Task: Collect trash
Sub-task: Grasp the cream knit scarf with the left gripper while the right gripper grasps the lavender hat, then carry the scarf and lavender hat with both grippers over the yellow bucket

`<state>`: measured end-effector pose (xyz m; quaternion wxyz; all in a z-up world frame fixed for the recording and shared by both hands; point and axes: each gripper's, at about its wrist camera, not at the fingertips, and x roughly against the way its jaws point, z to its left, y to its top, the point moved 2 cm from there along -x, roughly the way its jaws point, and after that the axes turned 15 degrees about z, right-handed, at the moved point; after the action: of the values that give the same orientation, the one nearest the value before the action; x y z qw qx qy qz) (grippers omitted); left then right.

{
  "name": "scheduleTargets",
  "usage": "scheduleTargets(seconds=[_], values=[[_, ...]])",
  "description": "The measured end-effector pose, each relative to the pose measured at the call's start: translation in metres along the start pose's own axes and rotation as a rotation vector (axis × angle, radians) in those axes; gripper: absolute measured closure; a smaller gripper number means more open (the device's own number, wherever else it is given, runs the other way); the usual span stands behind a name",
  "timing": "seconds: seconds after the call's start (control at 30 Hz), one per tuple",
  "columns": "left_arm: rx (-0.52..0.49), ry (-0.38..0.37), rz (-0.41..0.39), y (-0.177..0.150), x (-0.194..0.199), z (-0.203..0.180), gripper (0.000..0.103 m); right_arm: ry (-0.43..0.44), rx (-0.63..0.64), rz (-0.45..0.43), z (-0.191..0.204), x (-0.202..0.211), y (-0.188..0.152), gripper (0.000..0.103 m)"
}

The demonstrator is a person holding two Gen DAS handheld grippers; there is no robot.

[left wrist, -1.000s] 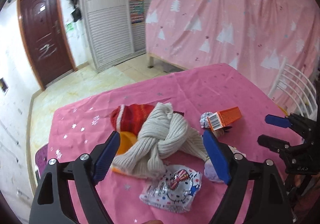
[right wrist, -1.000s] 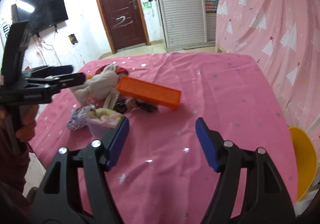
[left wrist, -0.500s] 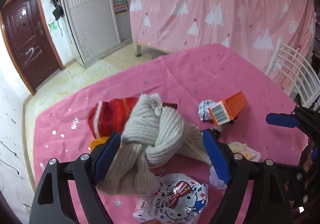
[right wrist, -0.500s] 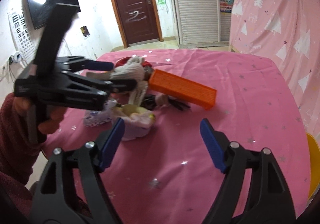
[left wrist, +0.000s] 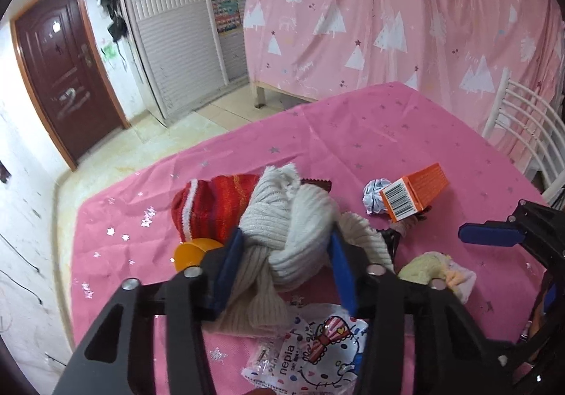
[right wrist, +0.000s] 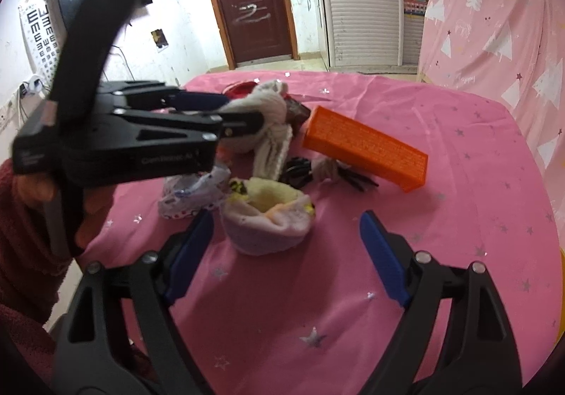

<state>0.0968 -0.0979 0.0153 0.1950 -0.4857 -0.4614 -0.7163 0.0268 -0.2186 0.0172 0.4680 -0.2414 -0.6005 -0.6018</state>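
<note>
Trash lies in a loose heap on my counter [left wrist: 388, 133], which is covered with a pink cloth dotted with silver stars. My left hand-held gripper [left wrist: 287, 271] is closing its 2 blue pads on the cream knitted scarf [left wrist: 282, 218] at the middle of the heap; the scarf bulges between them and both pads touch the wool. From the right wrist view the same left hand-held gripper [right wrist: 243, 112] reaches in from the left with its tips in the scarf [right wrist: 272, 108], held by my hand [right wrist: 90, 207] in a dark red sleeve.

Behind the scarf sits a red knitted hat [left wrist: 212, 204] with a white stripe, touching it, and a small orange disc [left wrist: 190, 252] peeks out just beside my left pad. To the right, an orange box [left wrist: 416, 193] with a barcode end leans tilted, with a crumpled paper ball [left wrist: 372, 195] against it. A printed tissue packet [left wrist: 310, 359] lies flat below the scarf, nearest the camera.

My right hand-held gripper [right wrist: 286, 253] is spread wide and opening further, with nothing pinched. A pale fuzzy sock bundle [right wrist: 272, 218] sits on the cloth just ahead of its pads, apart from both. The orange box [right wrist: 367, 147] lies beyond it, with something dark and tangled [right wrist: 300, 170] under its near side that I cannot make out.
</note>
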Motion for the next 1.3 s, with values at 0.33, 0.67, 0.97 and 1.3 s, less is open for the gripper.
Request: scheduleTargets(seconds=[0.33, 0.67, 0.97, 1.3], values=[[0.045, -0.003, -0.018, 0.000, 0.013, 0.010, 0.089, 0.035, -0.034, 0.034, 0.000, -0.012, 0.008, 0.021], [0.106, -0.046, -0.058, 0.000, 0.030, 0.021, 0.089, 0.049, -0.019, 0.038, 0.005, -0.017, 0.006, 0.065], [0.119, -0.067, -0.094, 0.007, 0.049, 0.015, 0.089, 0.060, -0.053, -0.064, -0.013, 0.012, -0.001, 0.067], [0.101, -0.098, -0.151, 0.026, 0.074, -0.024, 0.089, 0.013, -0.165, -0.170, -0.066, 0.052, -0.023, 0.067]])
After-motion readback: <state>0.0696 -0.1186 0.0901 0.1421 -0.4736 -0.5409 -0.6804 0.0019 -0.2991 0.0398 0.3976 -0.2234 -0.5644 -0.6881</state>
